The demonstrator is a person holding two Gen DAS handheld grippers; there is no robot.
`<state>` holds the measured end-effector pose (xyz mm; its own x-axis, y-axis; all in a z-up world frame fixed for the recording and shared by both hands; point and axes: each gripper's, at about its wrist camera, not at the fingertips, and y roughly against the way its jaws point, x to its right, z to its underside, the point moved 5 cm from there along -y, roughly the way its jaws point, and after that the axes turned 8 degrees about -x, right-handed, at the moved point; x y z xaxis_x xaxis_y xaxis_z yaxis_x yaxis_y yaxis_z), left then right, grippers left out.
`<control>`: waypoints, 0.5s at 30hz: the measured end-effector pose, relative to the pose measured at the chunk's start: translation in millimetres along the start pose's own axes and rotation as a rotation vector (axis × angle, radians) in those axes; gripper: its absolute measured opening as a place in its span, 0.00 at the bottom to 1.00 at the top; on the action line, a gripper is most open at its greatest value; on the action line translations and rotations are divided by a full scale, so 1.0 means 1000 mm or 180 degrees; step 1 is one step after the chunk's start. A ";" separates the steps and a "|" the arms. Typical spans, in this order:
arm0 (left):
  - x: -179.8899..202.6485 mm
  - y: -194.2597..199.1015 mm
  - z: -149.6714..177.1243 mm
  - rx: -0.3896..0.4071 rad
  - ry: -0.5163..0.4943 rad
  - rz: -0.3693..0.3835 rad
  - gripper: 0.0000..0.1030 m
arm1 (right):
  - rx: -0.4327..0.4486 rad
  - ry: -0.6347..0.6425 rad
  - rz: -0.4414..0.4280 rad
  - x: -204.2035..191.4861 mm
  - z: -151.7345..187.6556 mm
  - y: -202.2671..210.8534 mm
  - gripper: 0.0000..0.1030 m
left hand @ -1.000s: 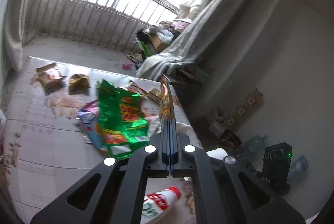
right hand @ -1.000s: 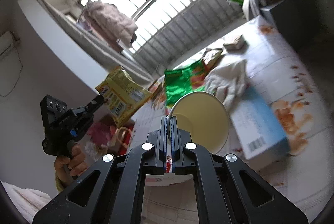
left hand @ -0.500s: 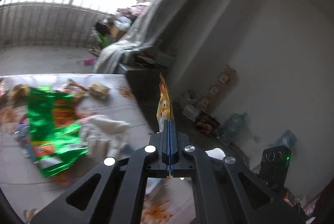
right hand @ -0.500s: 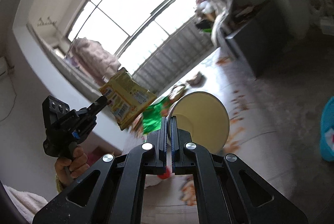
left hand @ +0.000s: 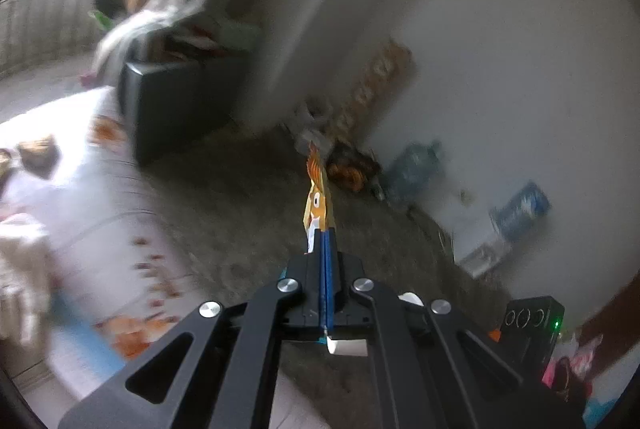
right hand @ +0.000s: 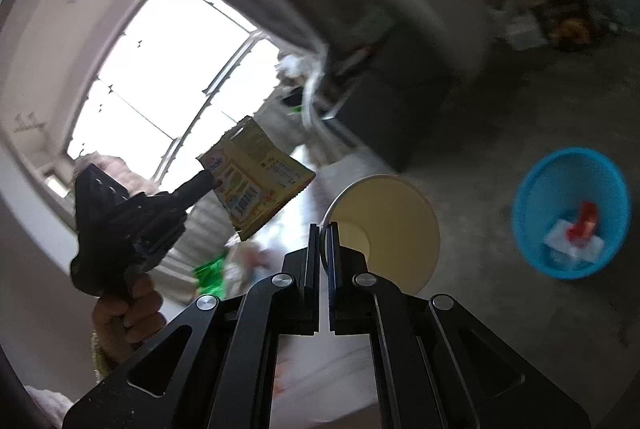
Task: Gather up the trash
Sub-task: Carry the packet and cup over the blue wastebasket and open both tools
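Swinging away from the littered table, both tongs now faced the blue bin (right hand: 572, 213). The left gripper (left hand: 326, 241) stayed clamped on a yellow wrapper (left hand: 318, 197), the right gripper (right hand: 325, 229) on a paper cup (right hand: 388, 225), ready for dumping.

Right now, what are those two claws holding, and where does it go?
Left gripper shut on yellow wrapper. Right gripper shut on paper cup rim. Blue bin on floor, right. Nothing blocking.

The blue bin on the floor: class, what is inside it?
Inside the blue bin lie a crumpled white wrapper and a red scrap. The picture is blurred, and anything beneath them or behind the near wall is hidden.
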<state>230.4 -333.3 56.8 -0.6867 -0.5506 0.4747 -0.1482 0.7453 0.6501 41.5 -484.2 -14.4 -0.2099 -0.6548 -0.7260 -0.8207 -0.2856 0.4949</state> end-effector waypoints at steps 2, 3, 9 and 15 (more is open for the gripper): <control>0.014 -0.030 -0.001 -0.0140 -0.0074 0.0011 0.00 | 0.0021 -0.0112 0.0101 0.020 -0.002 0.002 0.02; 0.023 -0.050 -0.003 -0.0232 -0.0123 0.0037 0.00 | 0.0033 -0.0191 0.0185 0.034 -0.005 0.002 0.02; 0.060 -0.159 -0.002 -0.0711 -0.0314 0.0030 0.00 | 0.0040 -0.0515 0.0576 0.105 -0.013 0.004 0.02; 0.080 -0.257 0.009 -0.1104 -0.0410 -0.0021 0.00 | -0.0023 -0.0821 0.0960 0.175 -0.021 -0.005 0.02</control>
<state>206.6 -565.9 -78.1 -0.7737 -0.4867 0.4057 0.0820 0.5579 0.8258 19.9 -612.2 -133.5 -0.5684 -0.5132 -0.6431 -0.6982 -0.1127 0.7070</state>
